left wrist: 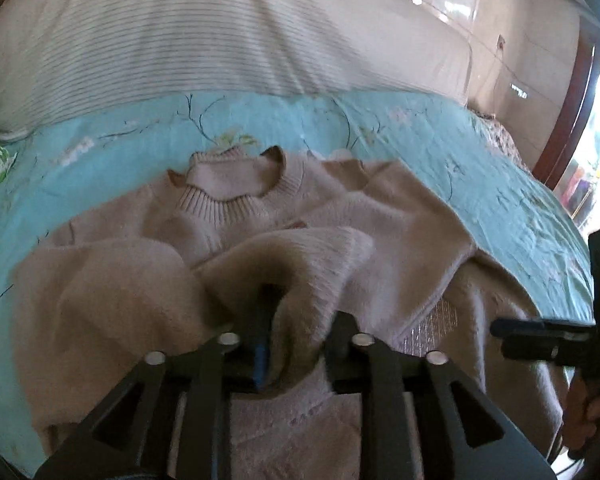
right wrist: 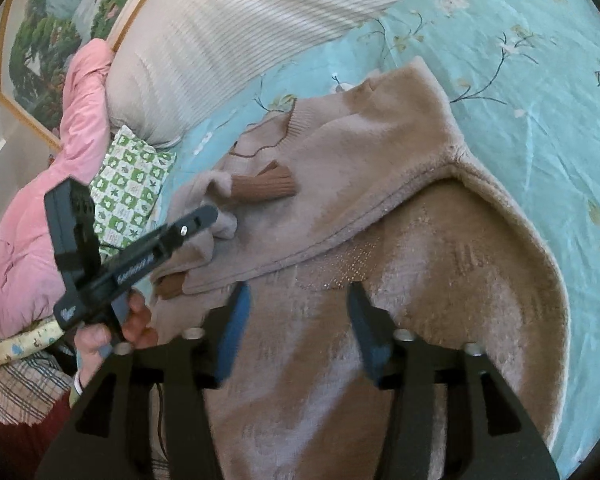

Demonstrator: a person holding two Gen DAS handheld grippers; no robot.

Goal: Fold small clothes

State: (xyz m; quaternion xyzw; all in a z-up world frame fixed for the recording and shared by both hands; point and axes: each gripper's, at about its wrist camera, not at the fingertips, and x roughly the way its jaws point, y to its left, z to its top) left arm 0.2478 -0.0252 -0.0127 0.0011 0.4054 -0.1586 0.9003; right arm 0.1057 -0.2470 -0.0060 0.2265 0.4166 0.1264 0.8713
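– Left gripper, black with blue pads: how do its jaws stand?
– Partly apart. A fold of sleeve from the fuzzy beige knitted sweater is bunched between its fingers and fills the gap. Whether the pads press on the fold cannot be told. From the right wrist view, a hand holds this gripper by its handle.
– Where does the rest of the sweater lie?
– Ahead of the left gripper and beneath it, rumpled, with its ribbed neckline at the far end. It rests on a turquoise bedspread printed with flowering twigs. Beyond the neckline lies a white cushion with thin dark stripes.
– And the right gripper?
– Its jaws stand wide, with nothing between them. It hangs over the sweater's lower body, where the hem is turned back just ahead of its fingertips. A brown ribbed cuff lies further ahead, to its left.
– Anything else nearby?
– Off to the right gripper's left, past the other tool, sit a green and white checked pillow and a pink quilt.
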